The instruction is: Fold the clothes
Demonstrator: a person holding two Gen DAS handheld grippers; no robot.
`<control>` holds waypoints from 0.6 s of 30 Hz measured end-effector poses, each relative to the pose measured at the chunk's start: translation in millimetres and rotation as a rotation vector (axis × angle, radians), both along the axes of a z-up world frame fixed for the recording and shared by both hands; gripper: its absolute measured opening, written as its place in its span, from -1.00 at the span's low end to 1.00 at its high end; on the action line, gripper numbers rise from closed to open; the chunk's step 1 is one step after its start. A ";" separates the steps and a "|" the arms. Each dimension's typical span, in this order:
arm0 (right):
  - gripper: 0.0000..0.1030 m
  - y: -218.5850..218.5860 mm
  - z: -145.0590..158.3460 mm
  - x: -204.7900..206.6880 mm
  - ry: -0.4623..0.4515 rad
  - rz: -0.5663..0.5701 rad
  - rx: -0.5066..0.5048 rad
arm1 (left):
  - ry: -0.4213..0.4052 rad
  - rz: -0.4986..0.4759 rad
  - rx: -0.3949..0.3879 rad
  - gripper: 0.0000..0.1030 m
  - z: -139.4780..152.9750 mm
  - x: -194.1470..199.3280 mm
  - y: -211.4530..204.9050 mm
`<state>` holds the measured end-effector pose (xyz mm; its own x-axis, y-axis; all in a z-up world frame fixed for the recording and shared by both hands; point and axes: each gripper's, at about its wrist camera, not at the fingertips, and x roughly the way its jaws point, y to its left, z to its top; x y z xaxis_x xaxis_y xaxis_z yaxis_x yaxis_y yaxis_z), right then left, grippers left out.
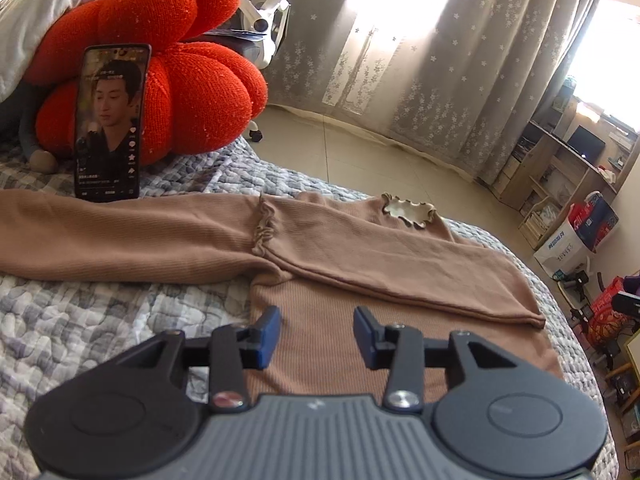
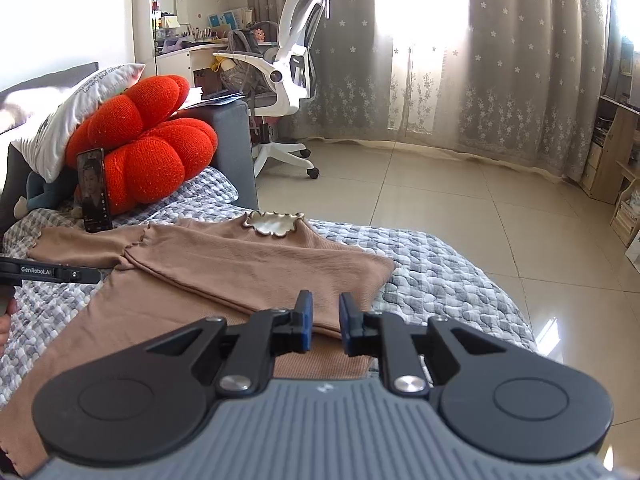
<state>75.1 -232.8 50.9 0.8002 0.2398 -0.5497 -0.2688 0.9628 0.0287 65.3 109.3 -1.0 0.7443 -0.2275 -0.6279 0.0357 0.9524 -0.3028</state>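
A tan ribbed sweater (image 1: pixel 360 256) (image 2: pixel 224 264) lies flat on the bed, its frilled collar (image 1: pixel 408 210) (image 2: pixel 274 222) at the far side. One sleeve is folded across the chest, its ruffled cuff (image 1: pixel 264 232) near the opposite shoulder. The other sleeve (image 1: pixel 100 236) stretches out to the left. My left gripper (image 1: pixel 316 320) hovers over the sweater's body, open, with nothing between its blue pads. My right gripper (image 2: pixel 325 308) hangs above the folded sleeve's near edge with a narrow gap between its pads and no cloth in it. The left gripper's body (image 2: pixel 52 274) shows at the left edge of the right wrist view.
A phone (image 1: pixel 110 124) (image 2: pixel 94 192) stands propped against a red cushion (image 1: pixel 192 92) (image 2: pixel 148 152) just beyond the outstretched sleeve. The grey checked quilt (image 1: pixel 80 320) (image 2: pixel 440 264) ends at the bed edge on the right. An office chair (image 2: pixel 288 68) and boxes (image 1: pixel 576 236) stand on the floor.
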 end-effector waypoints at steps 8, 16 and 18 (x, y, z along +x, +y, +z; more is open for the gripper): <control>-0.24 23.0 24.9 -14.5 0.055 0.038 0.057 | 0.046 0.076 0.001 0.28 21.5 -26.9 27.5; 0.17 52.1 36.5 -10.0 0.031 0.077 0.060 | 0.087 0.189 0.005 0.67 24.2 -28.1 65.7; 0.32 57.8 31.7 -5.3 0.028 0.079 0.062 | 0.099 0.227 -0.010 0.72 19.8 -26.0 77.2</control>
<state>69.8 -175.0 82.6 0.7619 0.3356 -0.5539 -0.3416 0.9349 0.0965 39.3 186.4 18.8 0.7123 -0.0680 -0.6985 -0.2089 0.9297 -0.3035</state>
